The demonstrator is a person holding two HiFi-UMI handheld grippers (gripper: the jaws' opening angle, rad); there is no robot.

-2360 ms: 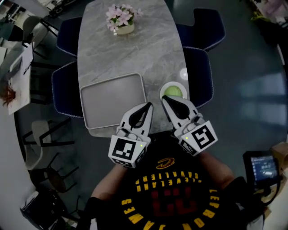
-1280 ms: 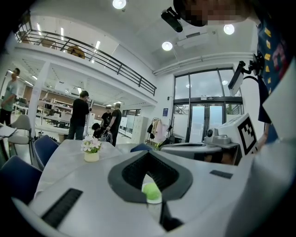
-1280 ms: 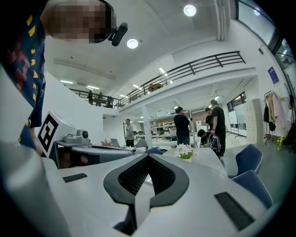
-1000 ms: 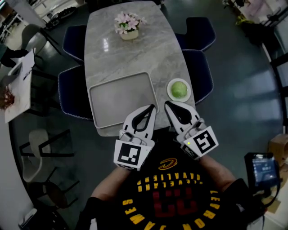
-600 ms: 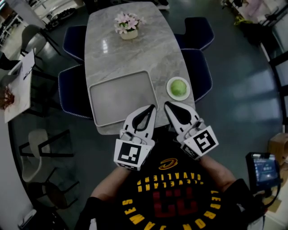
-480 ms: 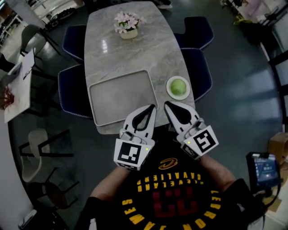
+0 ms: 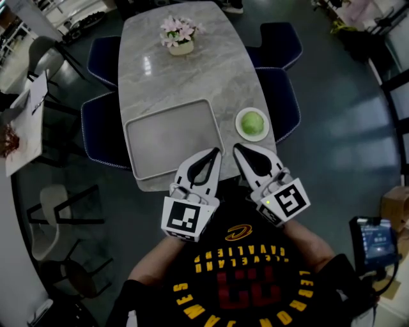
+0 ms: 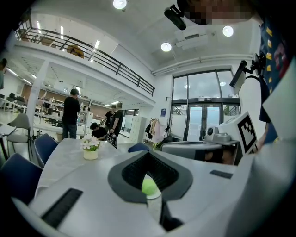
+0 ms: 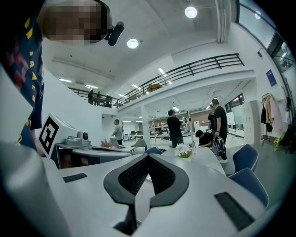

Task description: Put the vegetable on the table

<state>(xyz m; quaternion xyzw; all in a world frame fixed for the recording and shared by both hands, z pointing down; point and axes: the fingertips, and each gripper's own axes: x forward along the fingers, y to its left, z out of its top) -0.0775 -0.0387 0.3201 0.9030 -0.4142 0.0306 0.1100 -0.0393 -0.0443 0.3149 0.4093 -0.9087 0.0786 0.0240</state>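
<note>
Your left gripper (image 7: 215,153) and right gripper (image 7: 237,149): both clenched, empty. Round green vegetable (image 7: 253,121) on white plate (image 7: 239,126), beside grey tray (image 7: 172,137).

From above, the room looks dim and grey. A soft white shine sits on the table (image 7: 192,83), just beside the flower pot (image 7: 181,43). Pale patches of light lie on the floor (image 7: 358,128) to the right of the table. Lines bend near the edges and the corners go black. Down at table height it is much brighter. Round ceiling lamps (image 8: 119,3) glow white, and daylight comes through the glass doors (image 8: 203,115) beyond the table. Things close to the lens look fuzzy.
</note>
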